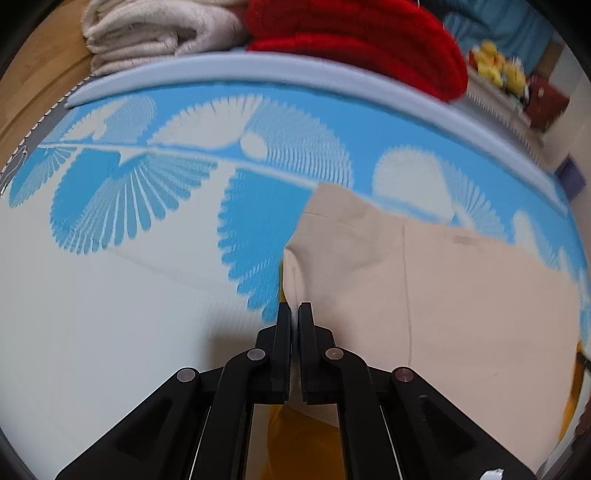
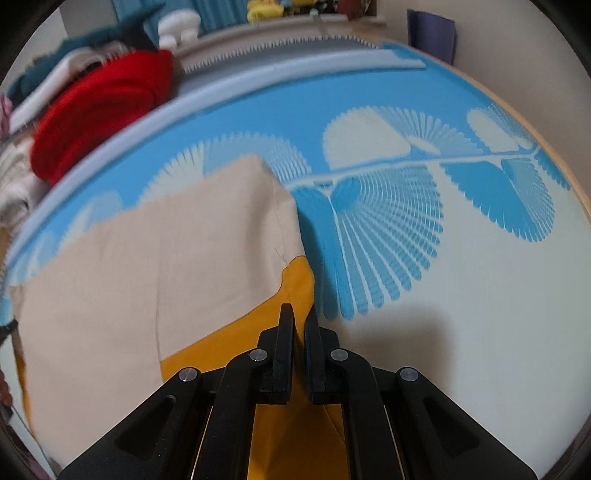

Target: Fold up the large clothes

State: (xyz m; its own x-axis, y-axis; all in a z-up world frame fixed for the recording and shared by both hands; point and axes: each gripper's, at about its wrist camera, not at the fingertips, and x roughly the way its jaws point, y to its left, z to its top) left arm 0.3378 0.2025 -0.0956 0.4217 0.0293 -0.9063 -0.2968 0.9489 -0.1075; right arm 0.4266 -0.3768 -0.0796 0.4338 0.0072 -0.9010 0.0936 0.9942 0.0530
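Observation:
A beige and mustard-yellow garment [image 1: 424,288] lies spread on a blue-and-white patterned mat [image 1: 110,277]. In the left wrist view my left gripper [image 1: 294,308] is shut on the garment's left edge, a fold of beige cloth pinched between its fingers. In the right wrist view the same garment [image 2: 147,266] lies left of centre, and my right gripper [image 2: 299,312] is shut on its yellow right edge [image 2: 295,284]. Both grippers hold the cloth just above the mat [image 2: 461,314].
Folded cream clothes [image 1: 147,33] and red clothes [image 1: 369,44] are stacked beyond the mat's grey border [image 1: 295,66]. The red pile [image 2: 99,107] also shows at upper left in the right wrist view. Yellow toys [image 1: 498,66] stand on a shelf behind.

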